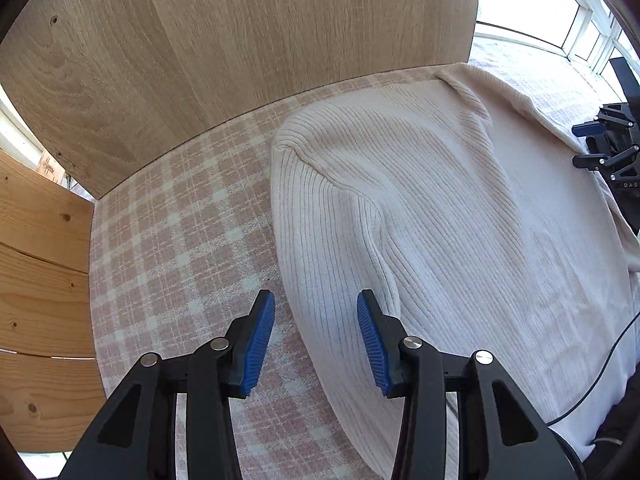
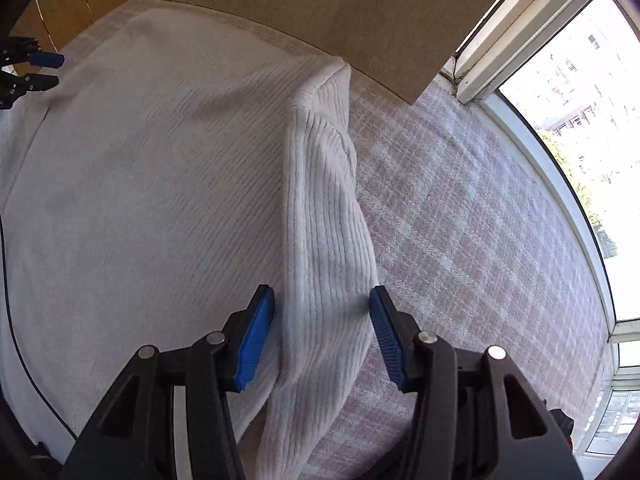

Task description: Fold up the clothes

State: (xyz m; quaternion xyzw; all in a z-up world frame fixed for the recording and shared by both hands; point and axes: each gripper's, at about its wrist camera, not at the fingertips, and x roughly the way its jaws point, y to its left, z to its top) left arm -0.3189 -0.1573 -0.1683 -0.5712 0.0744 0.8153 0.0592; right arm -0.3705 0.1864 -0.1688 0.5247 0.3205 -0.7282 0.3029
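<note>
The left gripper (image 1: 316, 304) is spread over the edge of a white ribbed sweater (image 1: 420, 200); the right gripper (image 2: 322, 300) is spread around its sleeve (image 2: 324, 220), pads not pressing

Wooden headboard (image 1: 240, 40), sunlit windows (image 2: 580, 100), plaid bedspread (image 2: 480, 220)

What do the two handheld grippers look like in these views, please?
Both the left gripper and the right gripper have black angular linkage arms with silver pivot pins and ribbed blue finger pads. A thin black cable trails across the white sweater.
</note>
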